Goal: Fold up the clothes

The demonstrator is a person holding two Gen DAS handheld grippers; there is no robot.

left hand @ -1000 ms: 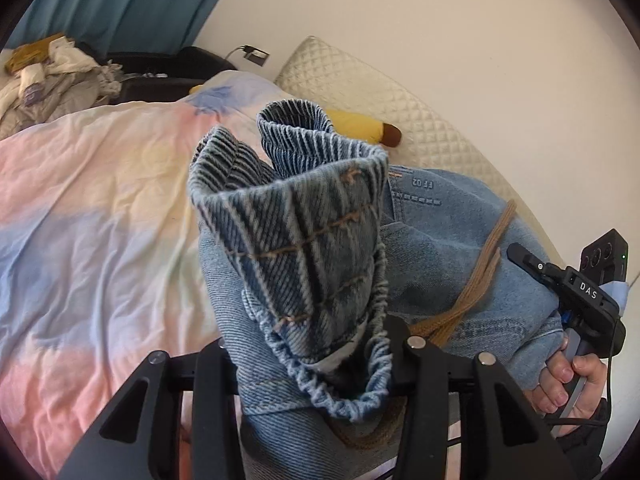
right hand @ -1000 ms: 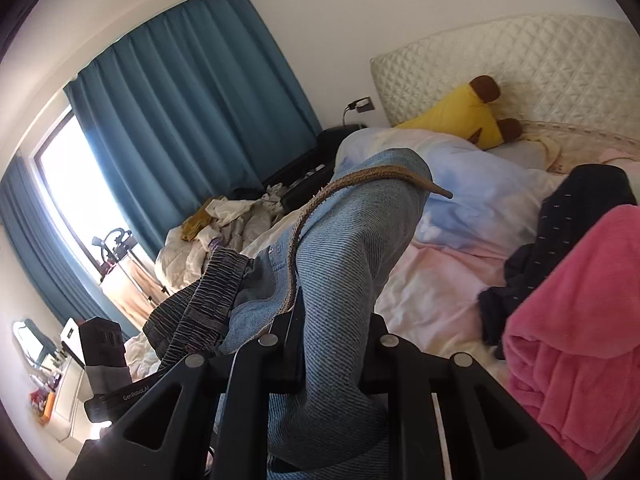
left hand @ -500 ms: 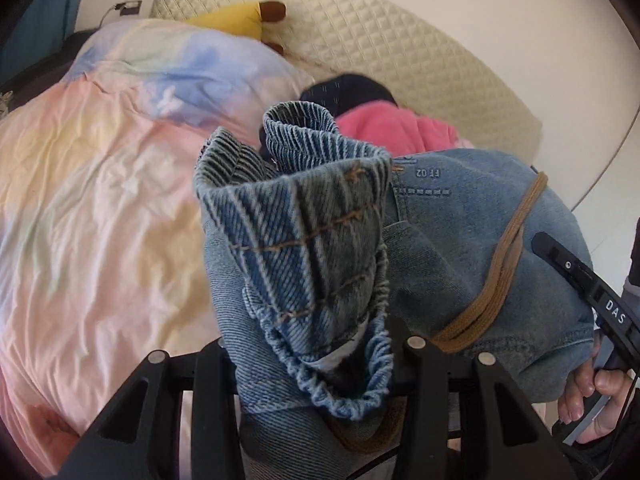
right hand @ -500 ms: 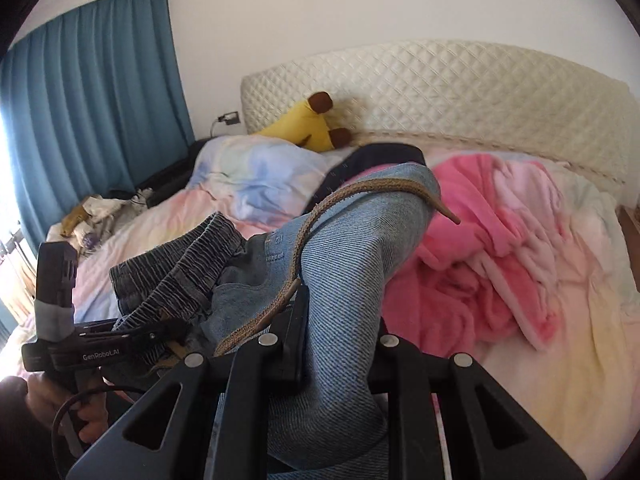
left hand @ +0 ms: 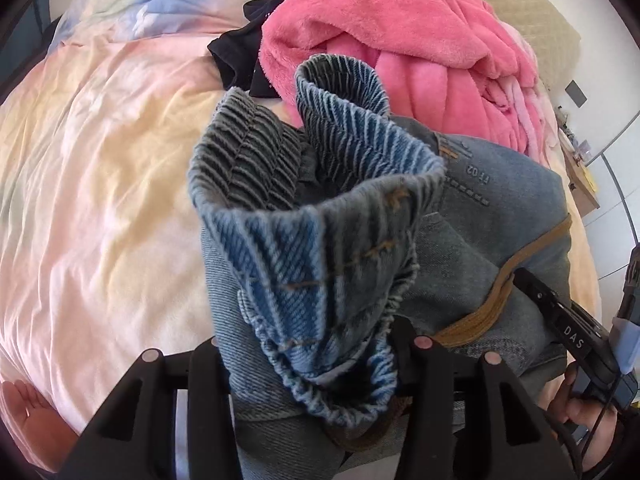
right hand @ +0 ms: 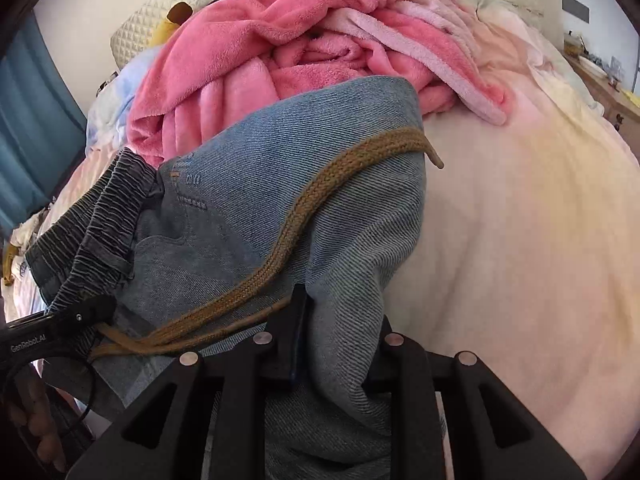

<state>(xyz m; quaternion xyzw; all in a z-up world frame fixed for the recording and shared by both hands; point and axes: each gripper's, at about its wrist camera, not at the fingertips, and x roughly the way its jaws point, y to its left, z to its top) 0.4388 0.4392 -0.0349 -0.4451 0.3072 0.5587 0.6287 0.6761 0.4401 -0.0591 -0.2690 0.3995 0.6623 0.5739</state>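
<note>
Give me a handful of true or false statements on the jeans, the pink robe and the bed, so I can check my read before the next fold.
1. Denim of the jeans sits between the fingers of both the left gripper and the right gripper. True.
2. A brown drawstring lies across the denim. True.
3. The pink fleece robe is neatly folded flat. False: it lies in a rumpled heap.
4. The dark garment lies on top of the jeans. False: it sits on the bedspread, beside the robe.
5. The elastic waistband is bunched up at the left gripper. True.
</note>
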